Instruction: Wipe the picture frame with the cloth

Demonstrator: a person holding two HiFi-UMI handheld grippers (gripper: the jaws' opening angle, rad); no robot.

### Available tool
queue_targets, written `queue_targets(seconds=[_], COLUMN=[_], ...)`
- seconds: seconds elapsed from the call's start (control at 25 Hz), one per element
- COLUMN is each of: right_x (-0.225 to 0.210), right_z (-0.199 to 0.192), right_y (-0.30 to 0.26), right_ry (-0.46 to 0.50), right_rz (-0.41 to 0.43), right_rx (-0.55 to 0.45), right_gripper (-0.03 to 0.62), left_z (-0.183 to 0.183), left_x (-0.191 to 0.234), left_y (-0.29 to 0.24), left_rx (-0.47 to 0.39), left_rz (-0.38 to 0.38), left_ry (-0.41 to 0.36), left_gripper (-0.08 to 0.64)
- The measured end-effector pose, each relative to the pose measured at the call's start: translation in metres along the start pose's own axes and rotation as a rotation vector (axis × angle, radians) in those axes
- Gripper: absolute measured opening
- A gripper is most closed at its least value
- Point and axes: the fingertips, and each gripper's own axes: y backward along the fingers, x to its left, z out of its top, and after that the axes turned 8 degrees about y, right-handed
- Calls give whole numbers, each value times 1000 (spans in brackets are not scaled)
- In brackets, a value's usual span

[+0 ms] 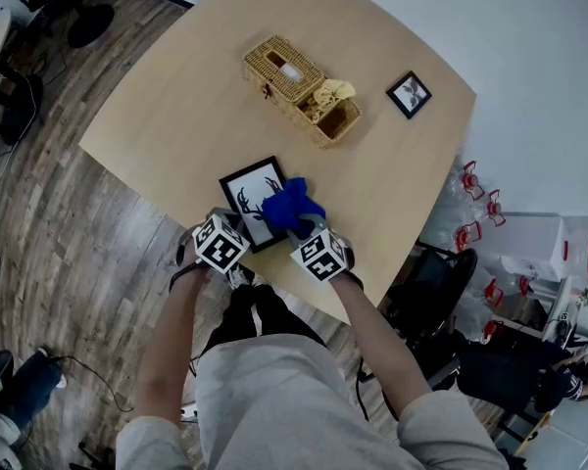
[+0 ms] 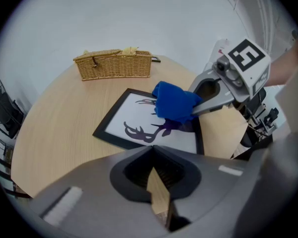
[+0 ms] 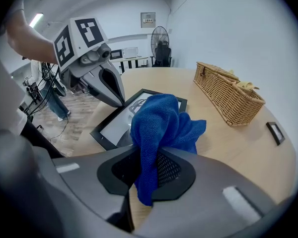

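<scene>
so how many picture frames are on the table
2. A large deer-print frame lies at the near edge, partly under the blue cloth held in the right gripper. A small frame lies farther off, right of the wicker basket. None seems hidden.

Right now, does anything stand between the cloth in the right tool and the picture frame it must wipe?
Nothing visible does. The blue cloth, clamped in the right tool, hangs directly over the picture frame; the left tool sits at the frame's near edge, off to the side.

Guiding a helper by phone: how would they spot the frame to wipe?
At the near edge of the table lies the frame, partly under a blue cloth. Unlike the small frame beyond the basket, it is large and shows a deer.
</scene>
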Motion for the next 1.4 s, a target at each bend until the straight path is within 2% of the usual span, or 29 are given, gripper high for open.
queue_targets(seconds=[0.28, 0.96, 1.4], right_x=[1, 29, 54], right_z=[-4, -11, 4], right_y=[4, 16, 7], right_ry=[-55, -97, -41], right_rz=[-1, 50, 94], right_rx=[-11, -9, 6], right_gripper=[49, 49, 49], left_z=[1, 0, 1], left_x=[1, -1, 0], left_y=[0, 1, 0], left_rx=[-4, -16, -20], left_rz=[-1, -14, -20], left_ry=[3, 0, 1], left_gripper=[52, 54, 53])
